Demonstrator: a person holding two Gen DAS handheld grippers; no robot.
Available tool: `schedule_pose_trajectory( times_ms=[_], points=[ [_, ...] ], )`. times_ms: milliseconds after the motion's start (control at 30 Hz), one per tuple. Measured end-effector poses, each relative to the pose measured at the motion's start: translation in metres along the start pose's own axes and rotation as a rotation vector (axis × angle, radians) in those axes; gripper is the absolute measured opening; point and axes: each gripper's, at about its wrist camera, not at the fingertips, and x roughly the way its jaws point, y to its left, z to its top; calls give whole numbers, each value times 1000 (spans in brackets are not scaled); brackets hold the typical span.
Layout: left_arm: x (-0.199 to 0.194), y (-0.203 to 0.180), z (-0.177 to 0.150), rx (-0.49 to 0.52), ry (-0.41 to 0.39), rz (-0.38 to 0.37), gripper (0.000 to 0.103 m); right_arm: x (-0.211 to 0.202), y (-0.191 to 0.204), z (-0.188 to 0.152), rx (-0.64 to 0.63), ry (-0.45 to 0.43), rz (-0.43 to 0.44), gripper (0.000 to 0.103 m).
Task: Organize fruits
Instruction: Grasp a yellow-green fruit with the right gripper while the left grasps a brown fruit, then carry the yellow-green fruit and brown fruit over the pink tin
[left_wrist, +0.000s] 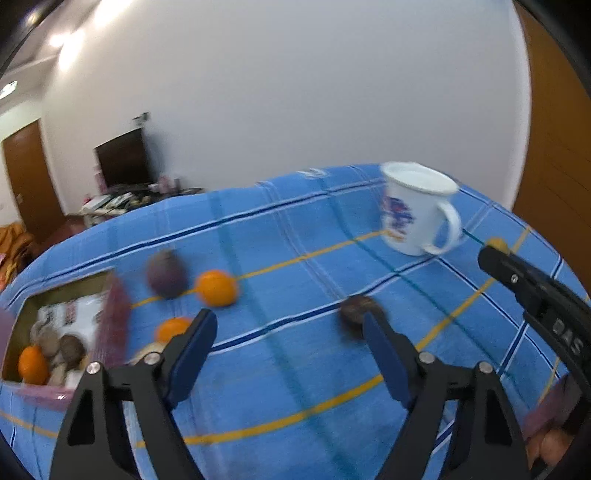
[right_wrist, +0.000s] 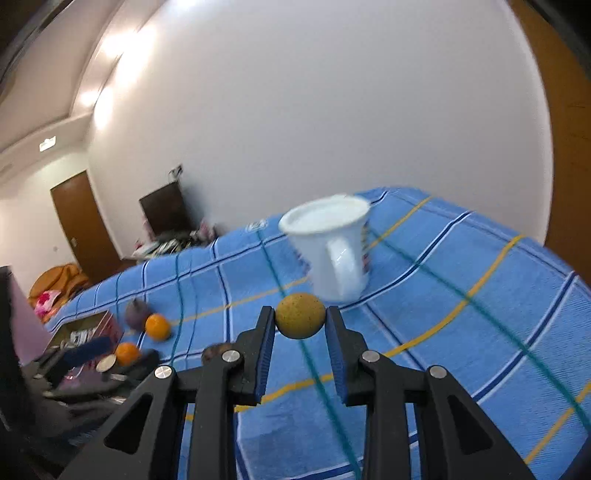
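Observation:
My right gripper is shut on a round, speckled yellow-brown fruit, held above the blue plaid cloth. My left gripper stands open over the cloth with nothing between its pads. A dark brown fruit lies just beyond its right fingertip. Farther left lie an orange and a purple fruit, with a second orange partly hidden behind the left finger. An open cardboard box at the far left holds an orange and several brownish fruits.
A white mug with a blue print stands upright on the cloth at the back right, close behind the held fruit in the right wrist view. The right gripper's black finger reaches in from the right edge. The cloth's far edge drops off toward the room.

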Motion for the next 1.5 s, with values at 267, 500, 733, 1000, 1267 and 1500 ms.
schedule_pose_trajectory(
  times_ms=[267, 500, 733, 1000, 1267, 1500],
  points=[
    [54, -46, 9, 75, 141, -19, 58, -6, 1, 1, -9, -18, -21, 30],
    [68, -47, 8, 52, 220, -43, 47, -4, 4, -2, -28, -5, -13, 30],
    [47, -39, 6, 28, 127, -23, 47, -2, 5, -4, -36, -10, -40, 30],
    [-3, -7, -7, 28, 24, 57, 47, -11, 18, -6, -106, -70, -53, 30],
    [-34, 46, -27, 10, -34, 152, 47, -25, 35, -12, -184, -143, -73, 30],
    [-48, 88, -43, 20, -70, 213, 47, -23, 56, -17, -240, -125, -45, 30]
  ],
)
